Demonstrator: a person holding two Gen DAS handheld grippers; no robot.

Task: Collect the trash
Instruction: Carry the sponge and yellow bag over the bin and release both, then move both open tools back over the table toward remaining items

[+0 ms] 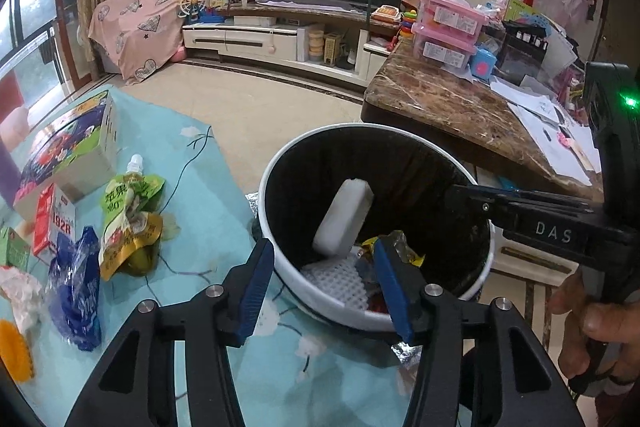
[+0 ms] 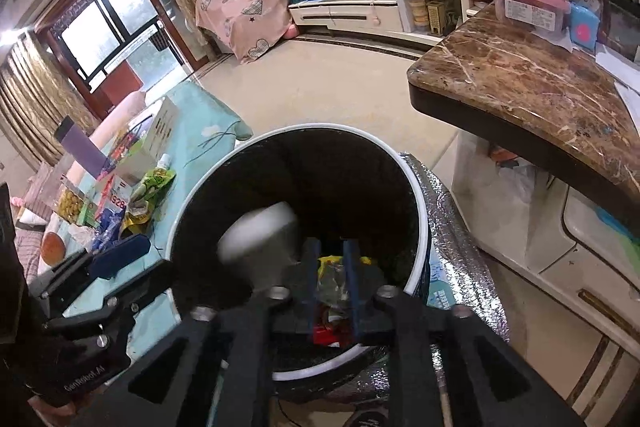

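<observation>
A bin with a white rim [image 1: 360, 126] [image 2: 320, 126] and a black liner stands on the blue cloth. A white foam block [image 1: 344, 219] [image 2: 260, 235] is tilted inside its mouth, blurred in the right wrist view, and touches neither gripper. Foam netting [image 1: 336, 279] and a yellow wrapper [image 2: 332, 261] lie at the bottom. My left gripper [image 1: 322, 245] [image 2: 158, 255] is open over the near rim with nothing between its blue pads. My right gripper [image 2: 331, 243] [image 1: 456, 189] points down into the bin, jaws slightly apart and empty.
On the cloth left of the bin lie a green pouch [image 1: 132, 203], a blue wrapper [image 1: 76, 291], a red-and-white box [image 1: 52, 219] and a cardboard box [image 1: 68, 147]. A marble table [image 1: 440, 99] is close on the right. Foil sheet [image 2: 460, 239] lies under the bin.
</observation>
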